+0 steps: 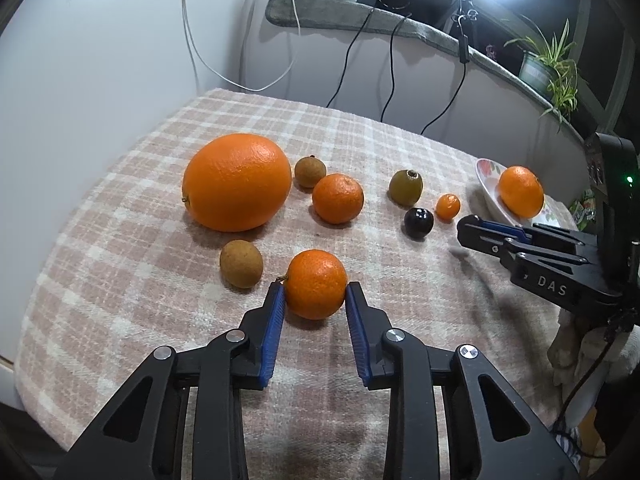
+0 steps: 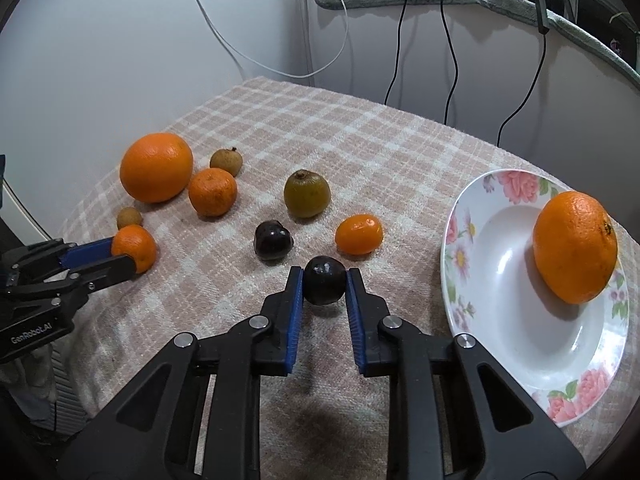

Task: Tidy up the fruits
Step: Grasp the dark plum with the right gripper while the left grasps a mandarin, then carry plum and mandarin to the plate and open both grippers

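On a pink plaid cloth (image 2: 360,140), the left gripper (image 1: 315,295), lettered "GenRobot.AI", pinches a small round mandarin (image 1: 316,283); the right gripper (image 2: 324,286), marked "DAS", pinches a dark glossy plum (image 2: 324,285) near a floral white plate (image 2: 500,280).

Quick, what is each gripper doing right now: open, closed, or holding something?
Left gripper: closed on a small orange resting on the cloth.
Right gripper: closed on a dark round fruit near the plate.
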The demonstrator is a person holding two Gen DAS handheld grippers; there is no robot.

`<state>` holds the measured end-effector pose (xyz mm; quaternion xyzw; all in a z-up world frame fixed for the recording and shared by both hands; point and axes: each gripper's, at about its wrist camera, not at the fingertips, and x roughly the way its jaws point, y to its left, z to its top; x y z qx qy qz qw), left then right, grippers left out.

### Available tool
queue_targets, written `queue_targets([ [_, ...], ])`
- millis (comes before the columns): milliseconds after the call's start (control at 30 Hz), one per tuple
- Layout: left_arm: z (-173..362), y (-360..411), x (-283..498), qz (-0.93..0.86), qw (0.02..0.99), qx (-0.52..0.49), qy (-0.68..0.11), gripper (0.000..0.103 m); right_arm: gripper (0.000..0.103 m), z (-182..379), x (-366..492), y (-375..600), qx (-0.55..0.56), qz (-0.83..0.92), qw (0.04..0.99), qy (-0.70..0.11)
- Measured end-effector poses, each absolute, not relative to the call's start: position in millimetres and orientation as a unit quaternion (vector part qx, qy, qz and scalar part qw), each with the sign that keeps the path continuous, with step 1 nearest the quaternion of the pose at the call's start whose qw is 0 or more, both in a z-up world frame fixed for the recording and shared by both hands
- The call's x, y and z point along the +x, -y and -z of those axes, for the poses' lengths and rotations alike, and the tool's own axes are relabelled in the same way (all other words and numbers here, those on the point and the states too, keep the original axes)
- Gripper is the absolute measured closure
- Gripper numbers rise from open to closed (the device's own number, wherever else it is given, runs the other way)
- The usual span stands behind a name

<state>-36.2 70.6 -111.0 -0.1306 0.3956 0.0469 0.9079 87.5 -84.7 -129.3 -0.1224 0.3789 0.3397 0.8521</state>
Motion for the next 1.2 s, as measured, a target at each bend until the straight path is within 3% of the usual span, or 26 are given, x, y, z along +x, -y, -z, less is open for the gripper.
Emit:
queue_targets([
  [600, 79, -28, -12, 0.034, 0.924, -0.126, -0.359, 0.074, 0.081, 93, 75, 141, -0.073, -0.32, 0.88, -0.345],
  [1200, 68, 47, 27, 0.134, 0.921, -0.095, -0.353, 0.074, 0.081, 97, 85, 212, -0.032, -0.255, 0.9, -0.351],
])
